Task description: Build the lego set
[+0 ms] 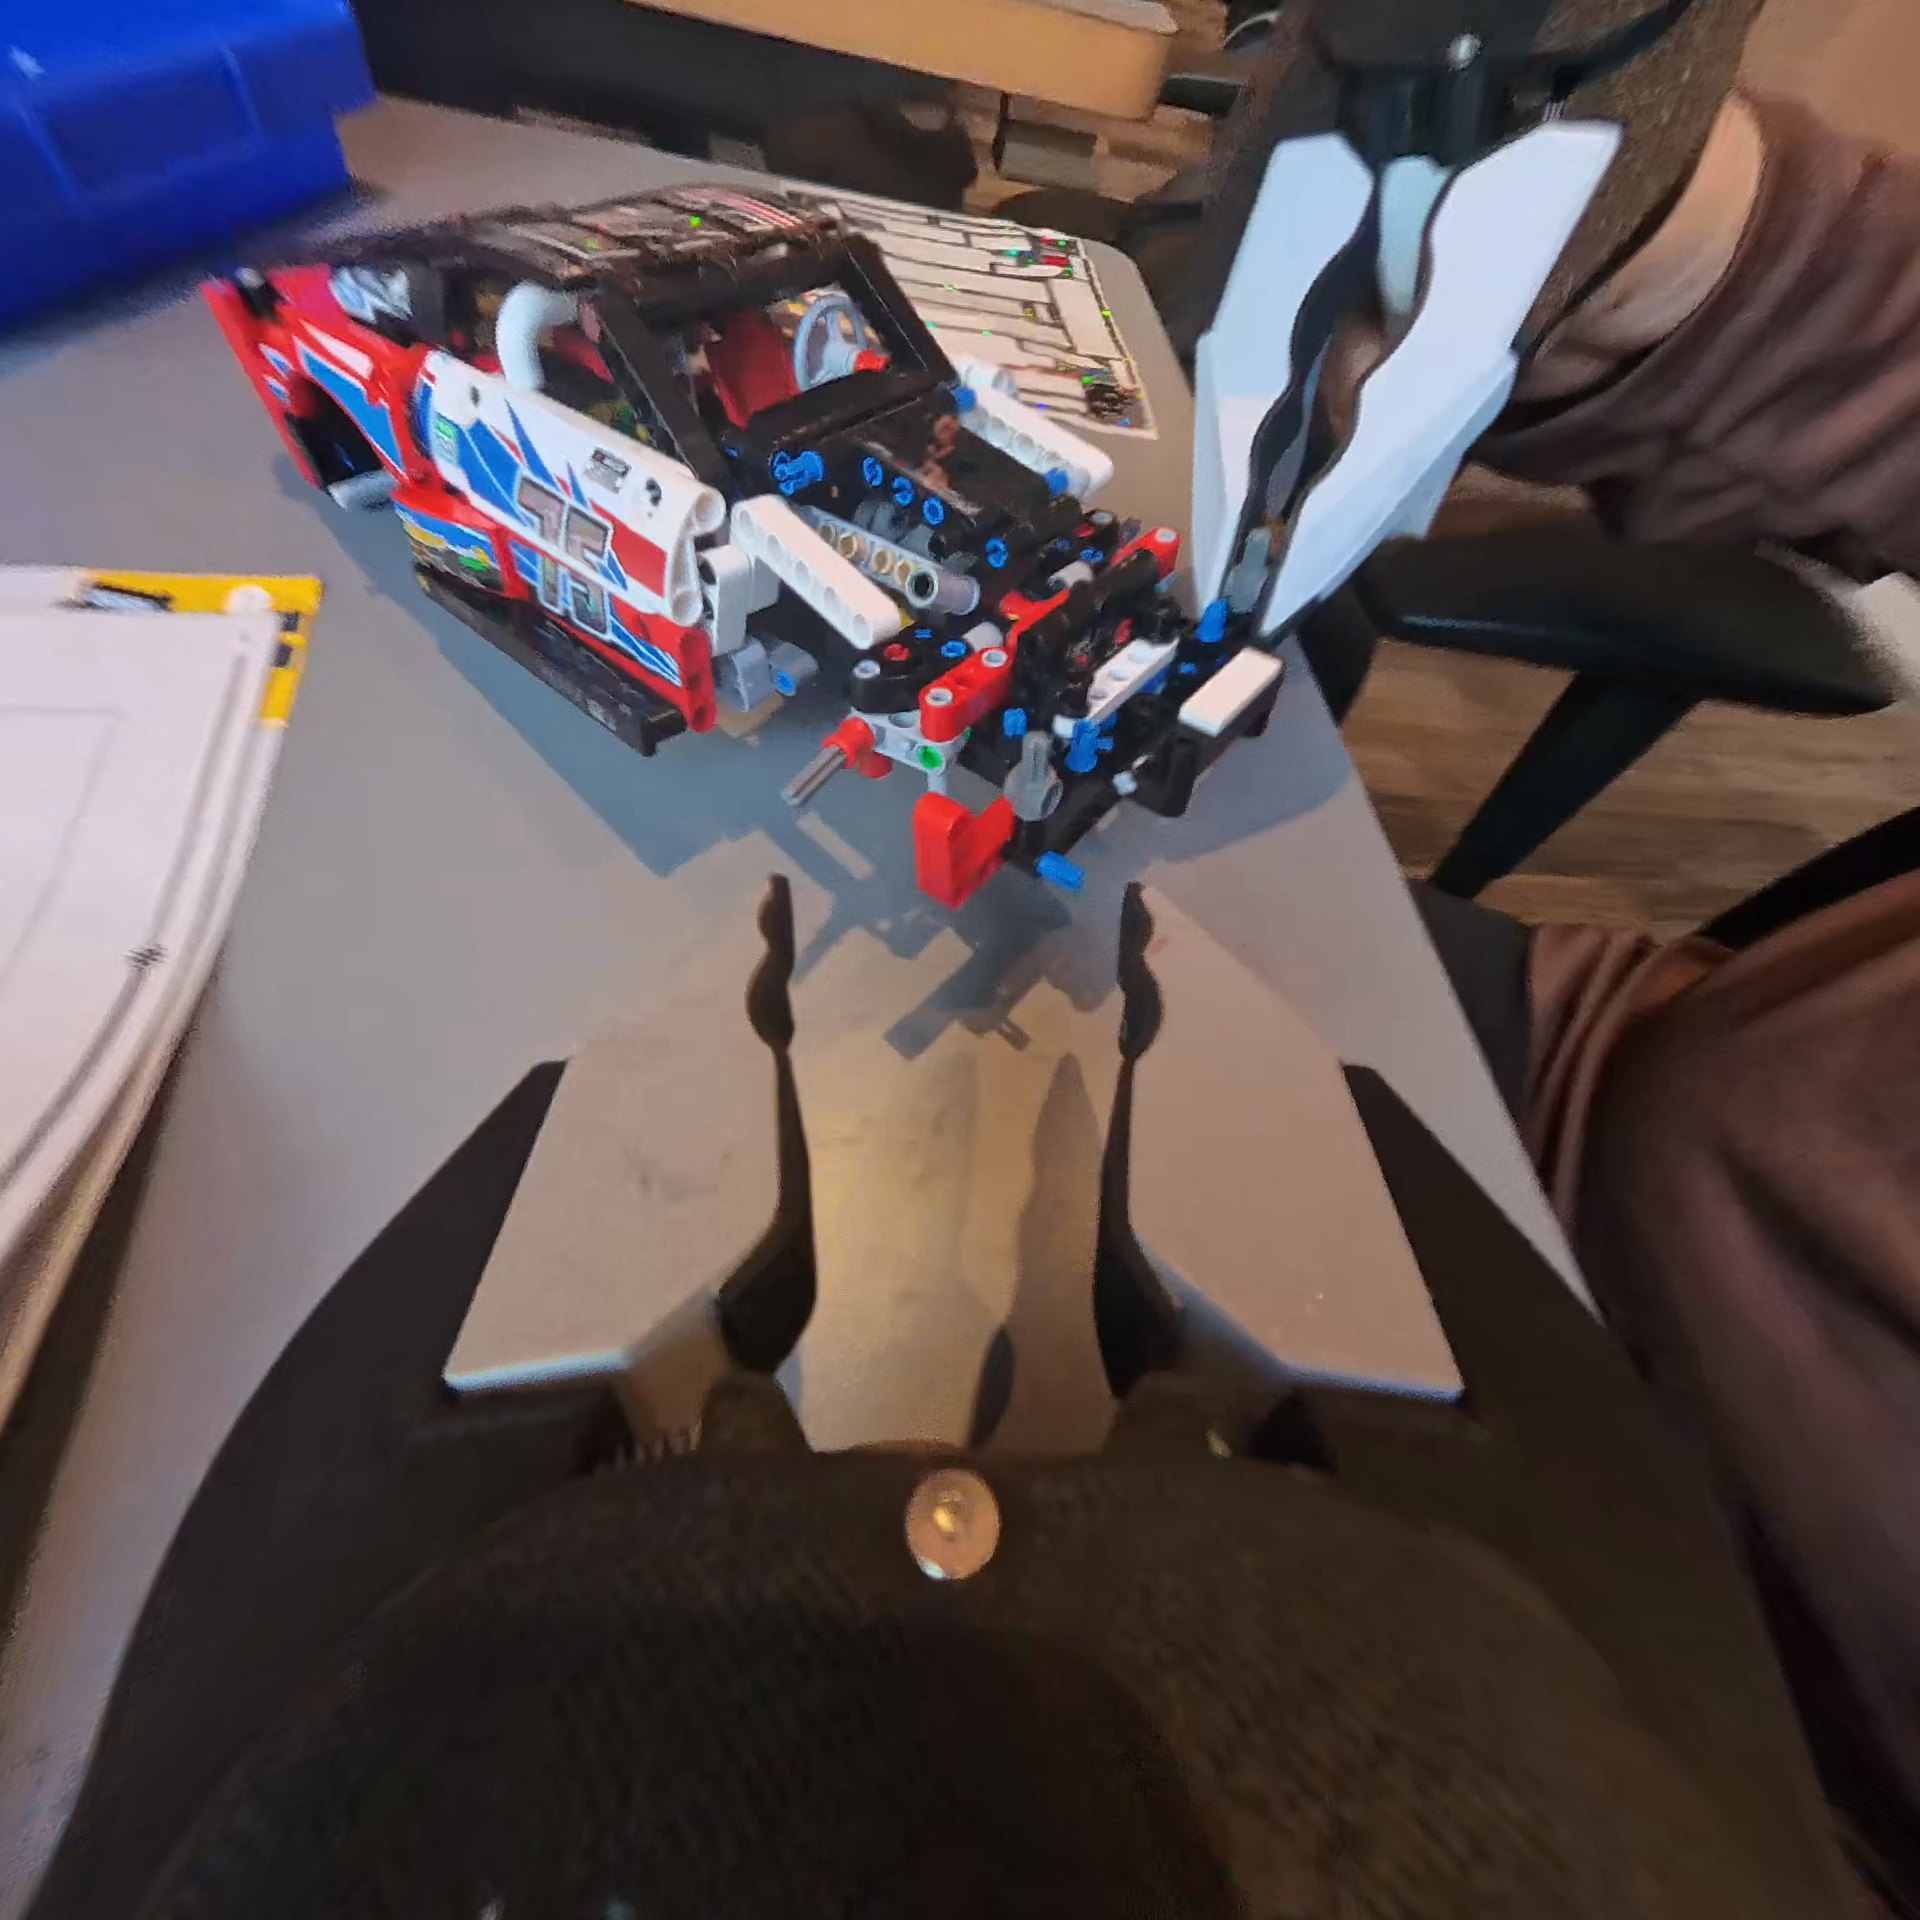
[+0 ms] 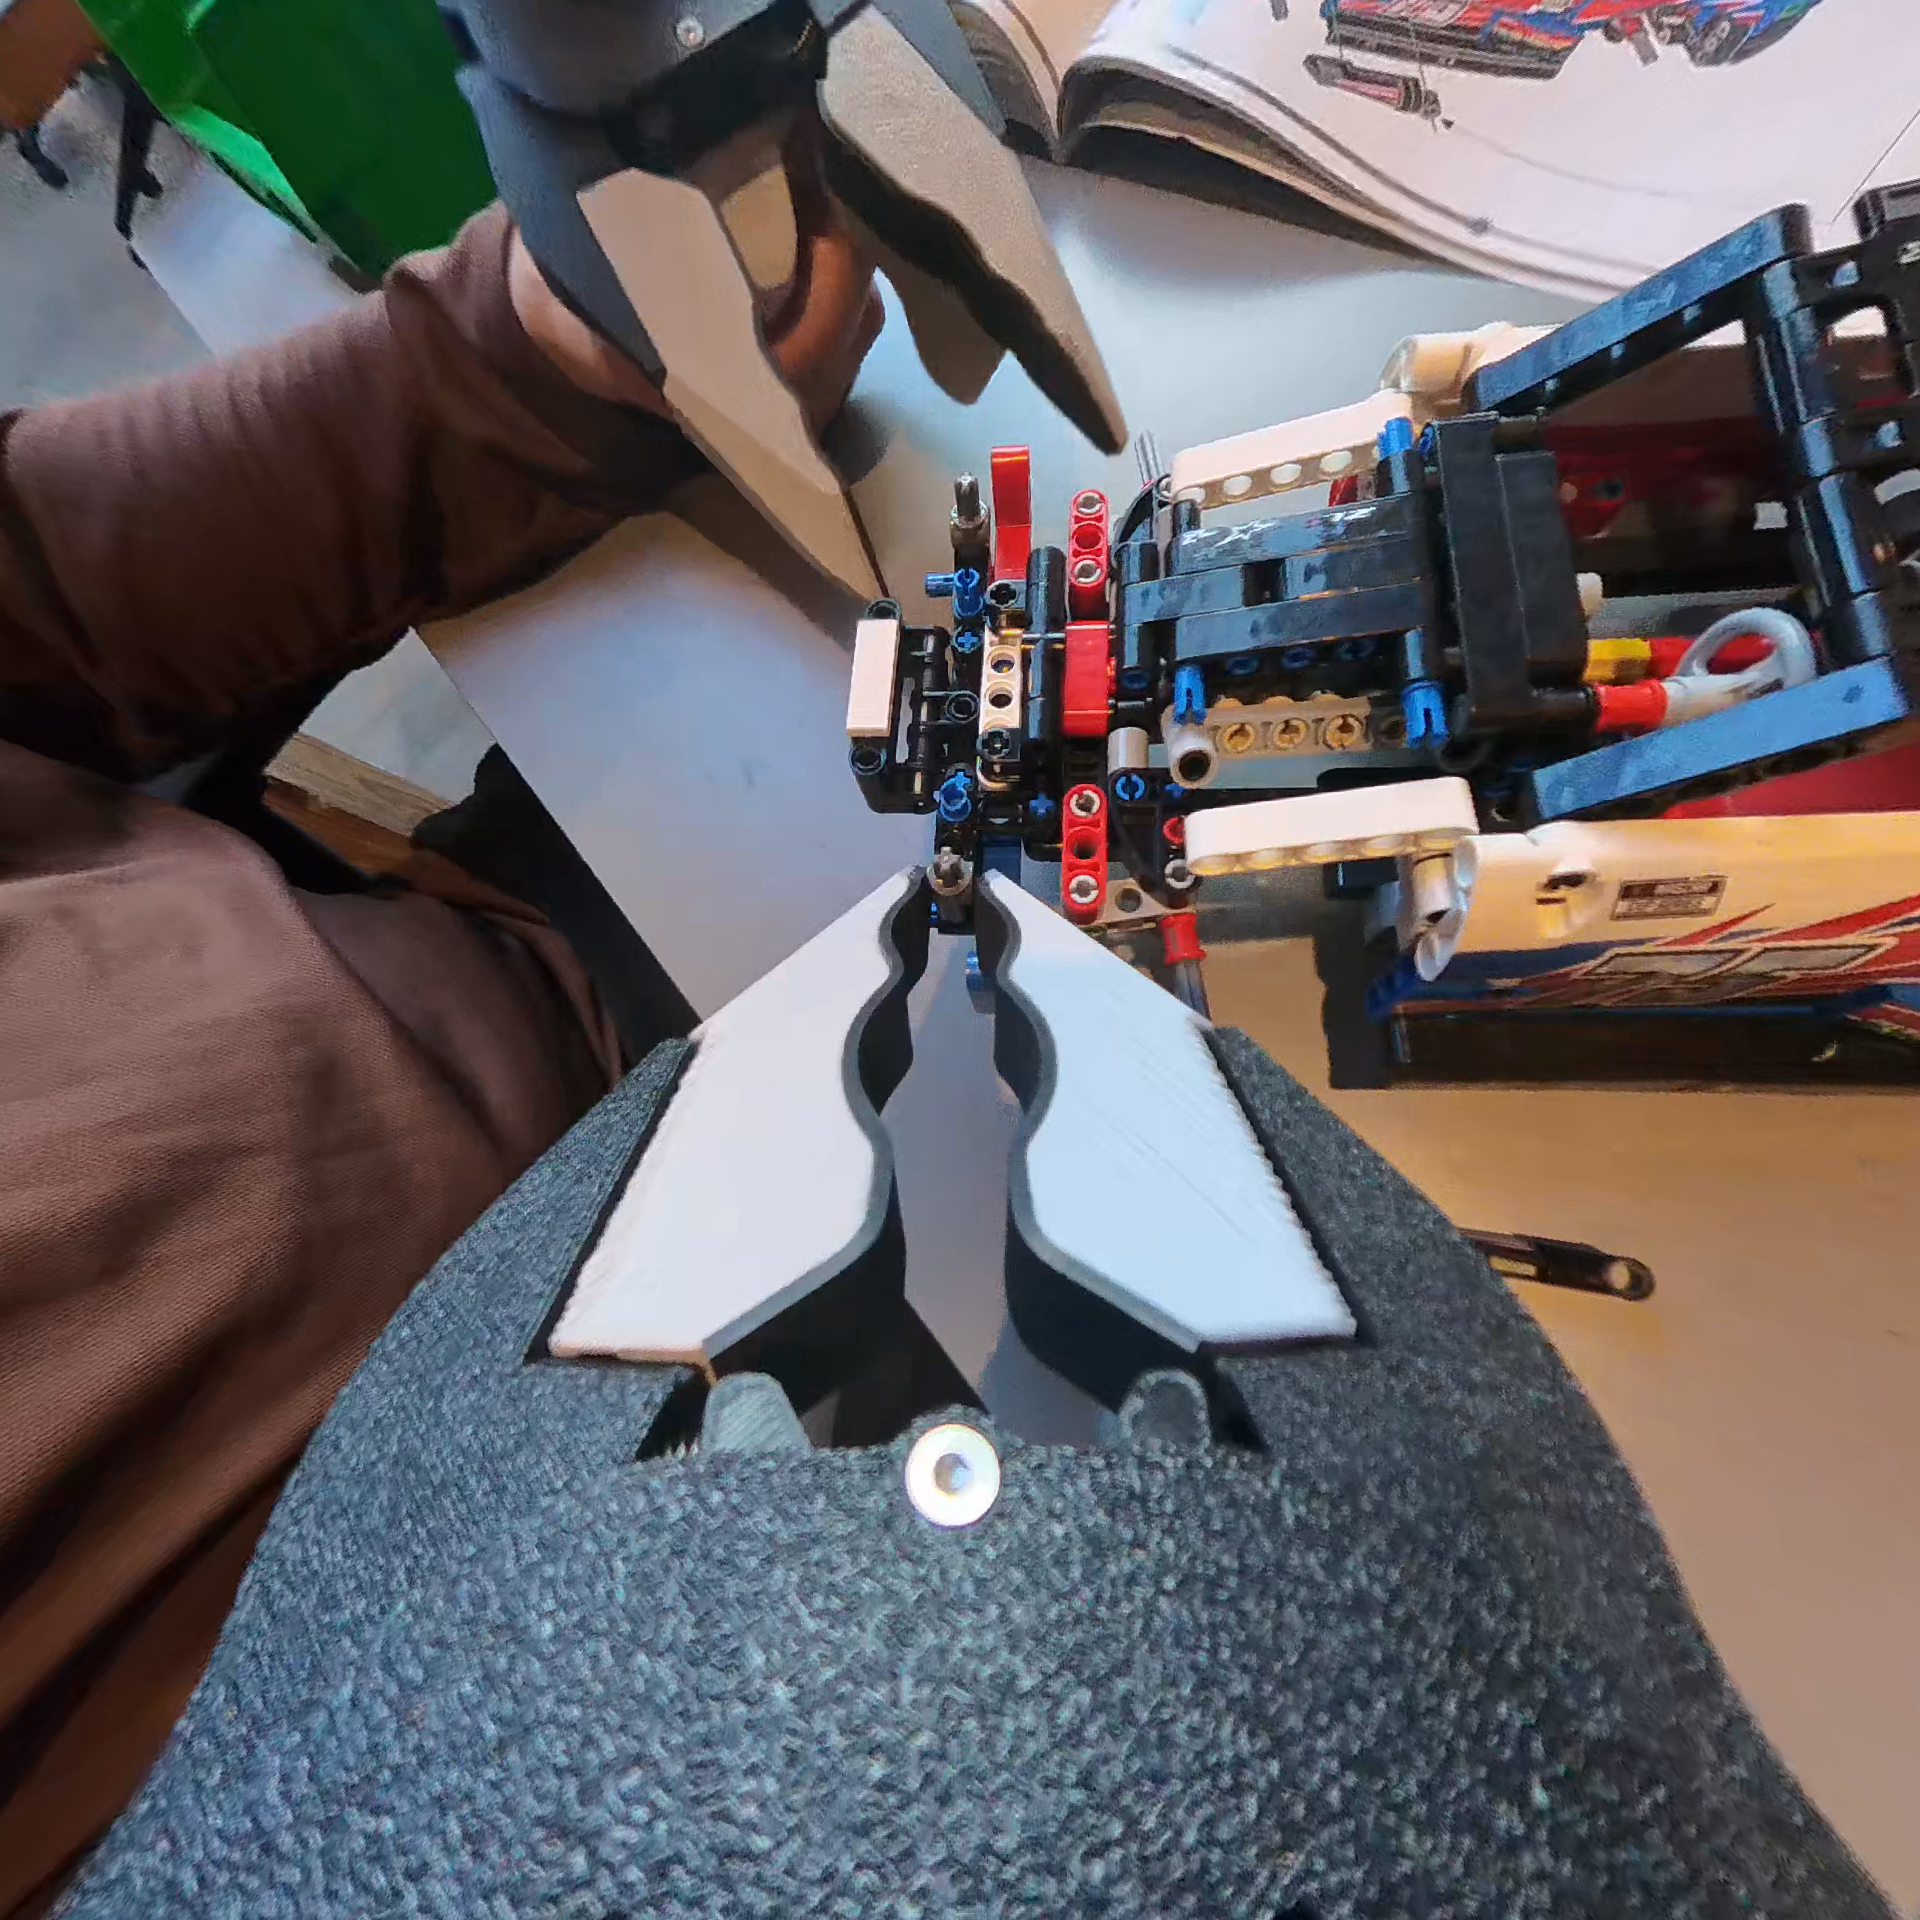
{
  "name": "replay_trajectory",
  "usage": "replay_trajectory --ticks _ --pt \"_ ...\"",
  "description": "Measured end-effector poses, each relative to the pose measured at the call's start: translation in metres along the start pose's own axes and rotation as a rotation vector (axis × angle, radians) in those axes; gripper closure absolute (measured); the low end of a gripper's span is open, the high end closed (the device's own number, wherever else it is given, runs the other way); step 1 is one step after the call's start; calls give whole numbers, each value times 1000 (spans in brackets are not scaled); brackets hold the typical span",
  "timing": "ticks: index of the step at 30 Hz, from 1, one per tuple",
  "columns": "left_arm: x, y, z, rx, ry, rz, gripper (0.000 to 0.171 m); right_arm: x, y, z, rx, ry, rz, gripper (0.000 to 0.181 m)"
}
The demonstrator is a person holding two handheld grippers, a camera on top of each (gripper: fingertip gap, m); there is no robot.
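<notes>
The lego car [image 1: 582, 499] stands on the grey table [image 1: 468, 883]. It has a red, white and blue body, a black roof and a bare black front frame with blue pins. It also shows in the right wrist view [image 2: 1351, 644]. My left gripper [image 1: 954, 914] is open and empty, low over the table just in front of the car's red front piece [image 1: 956, 842]. My right gripper [image 2: 951, 883] is closed on a small grey pin [image 2: 948, 868] at the corner of the car's front frame. From the left wrist view, the right gripper [image 1: 1242, 613] comes down from the upper right.
An open instruction booklet [image 1: 104, 831] lies at the left. A sticker sheet [image 1: 997, 281] lies behind the car and a blue bin [image 1: 156, 135] stands far left. A loose black piece [image 2: 1569, 1262] lies beside the car. The table edge and a brown sleeve [image 1: 1714, 1247] are close on the right. Some 9 cm of space lies between my two pairs of fingers. The left gripper is farther from the loose black piece [image 2: 1569, 1262], some 20 cm, than the right, some 12 cm.
</notes>
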State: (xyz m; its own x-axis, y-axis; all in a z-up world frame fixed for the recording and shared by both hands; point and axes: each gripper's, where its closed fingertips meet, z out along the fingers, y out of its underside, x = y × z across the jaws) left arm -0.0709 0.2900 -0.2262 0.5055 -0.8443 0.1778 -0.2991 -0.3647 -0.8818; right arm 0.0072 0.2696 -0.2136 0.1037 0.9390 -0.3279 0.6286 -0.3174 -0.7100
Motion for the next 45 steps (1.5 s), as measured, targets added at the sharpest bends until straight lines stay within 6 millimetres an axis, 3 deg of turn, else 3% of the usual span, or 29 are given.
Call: replay_trajectory --ticks 7,10,13,15,19,28,37,45 --pt "-2 2 17 -73 -244 356 108 0 -4 -9 22 -33 43 173" --pt "-6 -7 23 -78 -372 483 124 -1 -9 -9 28 -42 65 173" --pt "-17 -18 15 -67 -504 548 131 -3 -20 -12 28 -51 67 173" --pt "-18 -29 6 -7 -520 520 141 -10 -30 -15 18 -81 60 173" --pt "-19 -51 -13 120 -490 403 145 -21 -58 -23 23 -133 57 173" --pt "-29 -91 -28 251 -477 223 148 -19 -99 -44 66 -222 87 173" --pt "-31 -114 -26 305 -476 185 149 -12 -112 -65 112 -311 143 172" --pt "-26 -107 -25 274 -474 187 149 -15 -106 -61 116 -316 130 172"
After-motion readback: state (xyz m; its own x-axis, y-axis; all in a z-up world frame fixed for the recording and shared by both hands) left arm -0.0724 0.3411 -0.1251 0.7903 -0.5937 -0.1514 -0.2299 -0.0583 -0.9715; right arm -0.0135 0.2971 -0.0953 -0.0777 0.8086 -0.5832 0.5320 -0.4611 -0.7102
